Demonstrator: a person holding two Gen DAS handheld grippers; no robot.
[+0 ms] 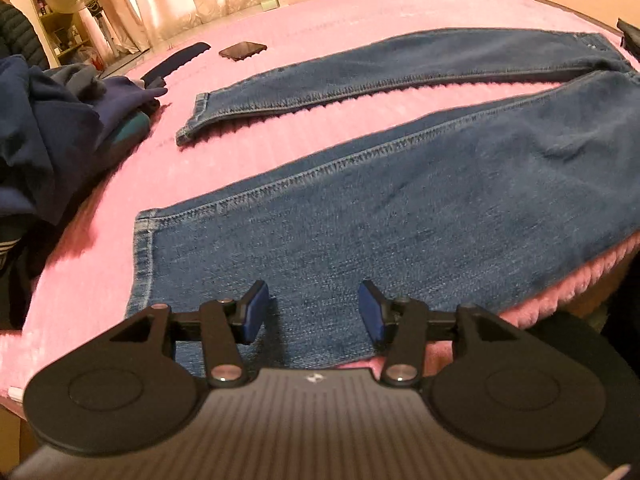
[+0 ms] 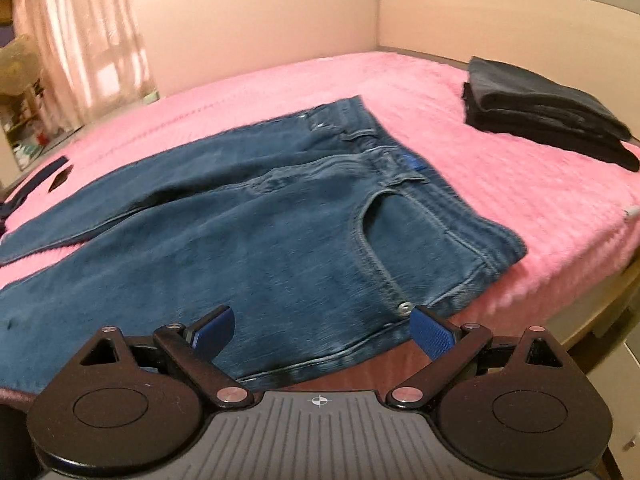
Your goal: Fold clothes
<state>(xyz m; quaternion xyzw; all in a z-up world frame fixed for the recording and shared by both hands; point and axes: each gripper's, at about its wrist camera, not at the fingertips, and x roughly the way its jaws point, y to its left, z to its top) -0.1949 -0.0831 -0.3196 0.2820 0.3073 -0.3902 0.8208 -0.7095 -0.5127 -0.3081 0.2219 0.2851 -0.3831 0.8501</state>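
A pair of blue jeans (image 1: 400, 208) lies spread flat on the pink bedspread (image 1: 312, 20), legs apart, cuffs to the left. My left gripper (image 1: 314, 312) hovers open just above the near leg close to its cuff, nothing between its blue pads. In the right wrist view the jeans' waist end (image 2: 280, 216) with pocket and rivet faces me. My right gripper (image 2: 322, 332) is open over the near hip edge of the jeans, beside the rivet (image 2: 405, 307), empty.
A heap of dark blue clothes (image 1: 52, 128) sits at the bed's left. A phone (image 1: 242, 50) and a dark strap-like item (image 1: 176, 62) lie beyond the far cuff. Folded dark garments (image 2: 548, 116) are stacked at the far right. The bed edge (image 2: 580, 292) drops off near me.
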